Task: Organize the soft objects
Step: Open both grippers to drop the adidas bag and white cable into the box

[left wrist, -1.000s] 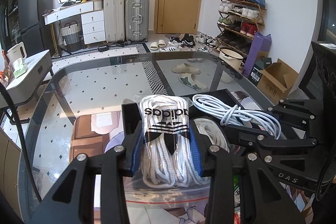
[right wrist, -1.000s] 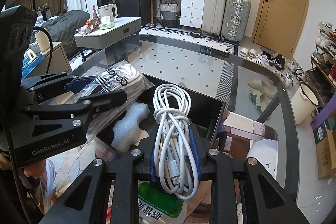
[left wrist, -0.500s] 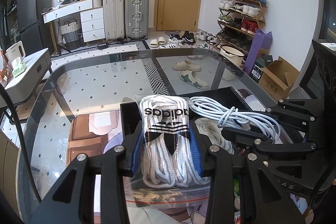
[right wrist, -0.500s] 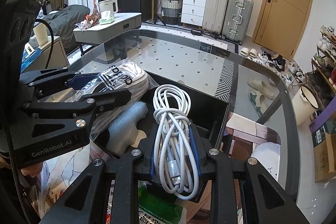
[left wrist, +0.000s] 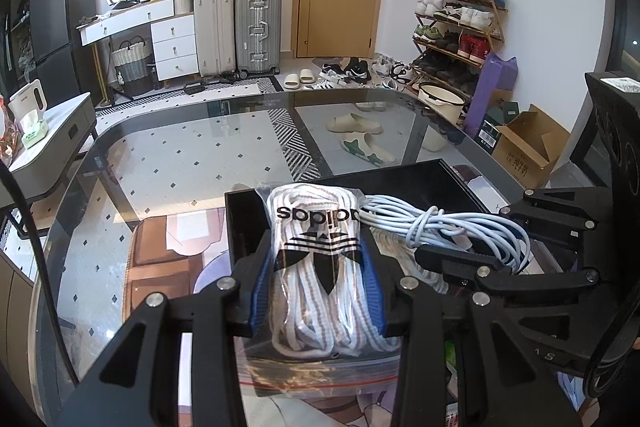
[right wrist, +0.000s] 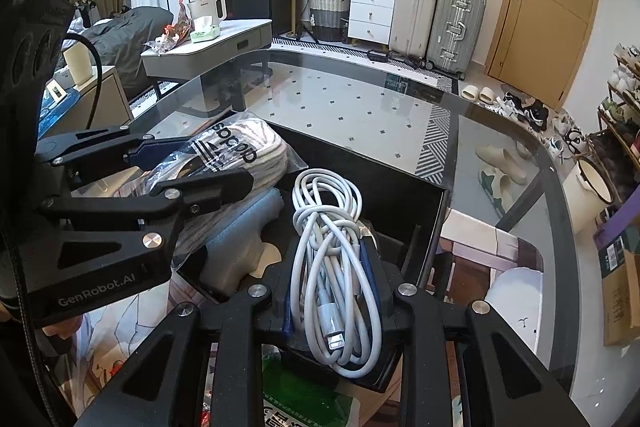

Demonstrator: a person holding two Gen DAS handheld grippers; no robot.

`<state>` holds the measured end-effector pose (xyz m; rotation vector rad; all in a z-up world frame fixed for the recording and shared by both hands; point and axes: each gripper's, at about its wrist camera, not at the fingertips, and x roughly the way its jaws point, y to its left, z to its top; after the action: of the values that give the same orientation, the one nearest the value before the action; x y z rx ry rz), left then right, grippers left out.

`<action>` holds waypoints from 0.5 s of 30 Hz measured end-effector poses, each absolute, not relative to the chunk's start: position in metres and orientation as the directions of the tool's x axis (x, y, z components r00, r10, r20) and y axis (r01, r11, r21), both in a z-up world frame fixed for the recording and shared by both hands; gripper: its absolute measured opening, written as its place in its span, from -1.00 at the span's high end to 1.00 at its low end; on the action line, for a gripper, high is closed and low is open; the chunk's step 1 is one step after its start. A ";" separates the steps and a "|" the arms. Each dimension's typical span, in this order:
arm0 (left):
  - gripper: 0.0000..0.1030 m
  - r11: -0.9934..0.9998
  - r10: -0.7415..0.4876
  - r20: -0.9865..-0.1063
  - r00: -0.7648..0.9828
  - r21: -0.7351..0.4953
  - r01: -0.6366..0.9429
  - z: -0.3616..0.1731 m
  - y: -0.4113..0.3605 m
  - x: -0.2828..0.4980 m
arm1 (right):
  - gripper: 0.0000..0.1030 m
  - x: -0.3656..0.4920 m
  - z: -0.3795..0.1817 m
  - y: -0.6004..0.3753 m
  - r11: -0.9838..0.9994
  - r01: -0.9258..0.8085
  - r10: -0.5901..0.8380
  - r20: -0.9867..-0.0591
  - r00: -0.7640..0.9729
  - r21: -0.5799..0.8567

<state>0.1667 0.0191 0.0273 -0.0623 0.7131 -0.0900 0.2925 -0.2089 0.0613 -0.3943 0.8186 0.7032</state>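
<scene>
A clear bag of white shoelaces [left wrist: 316,267] with a black trefoil logo is pinched between the blue pads of my left gripper [left wrist: 318,251], which is shut on it. The bag hangs over the left part of a black box [left wrist: 420,179] on the glass table [left wrist: 200,155]. My right gripper [right wrist: 330,259] is shut on a coiled white cable [right wrist: 328,211] above the same black box [right wrist: 400,195]. From the right wrist, the left gripper [right wrist: 200,165] and its bag [right wrist: 248,147] show at the left. In the left wrist view, the right gripper [left wrist: 468,231] and cable [left wrist: 440,227] are at the right.
A grey foam piece [right wrist: 240,239] lies inside the box. A green packet [right wrist: 304,403] and a zip bag [left wrist: 320,367] lie near the table's front edge. Suitcases [left wrist: 236,27], a shoe rack [left wrist: 456,23] and a side table with a kettle [right wrist: 208,7] stand beyond.
</scene>
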 end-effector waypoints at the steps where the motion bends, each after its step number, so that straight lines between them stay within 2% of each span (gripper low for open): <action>1: 0.26 0.994 -0.105 -0.651 0.752 -0.089 0.061 0.027 0.019 0.167 | 0.49 0.292 0.061 -0.209 0.709 -0.703 0.415 -0.775 0.477 -0.054; 5: 0.22 0.994 -0.103 -0.648 0.755 -0.089 0.059 0.027 0.019 0.166 | 0.45 0.292 0.062 -0.209 0.710 -0.702 0.414 -0.771 0.485 -0.060; 9: 0.18 0.995 -0.098 -0.644 0.759 -0.087 0.055 0.027 0.018 0.165 | 0.33 0.287 0.069 -0.214 0.732 -0.674 0.410 -0.730 0.547 -0.095; 11: 0.02 0.995 -0.096 -0.642 0.761 -0.084 0.054 0.027 0.017 0.164 | 0.24 0.284 0.073 -0.215 0.740 -0.667 0.411 -0.722 0.557 -0.094; 14: -0.20 0.995 -0.093 -0.630 0.771 -0.082 0.053 0.030 0.016 0.159 | 0.00 0.279 0.077 -0.222 0.754 -0.648 0.404 -0.707 0.581 -0.102; 15: -0.20 0.996 -0.090 -0.627 0.774 -0.078 0.053 0.031 0.017 0.157 | -0.06 0.277 0.078 -0.225 0.759 -0.644 0.406 -0.703 0.584 -0.097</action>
<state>0.1574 0.0170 0.0308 -0.0569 0.6816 -0.0775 0.2767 -0.2248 0.0779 -0.3629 0.7164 0.6285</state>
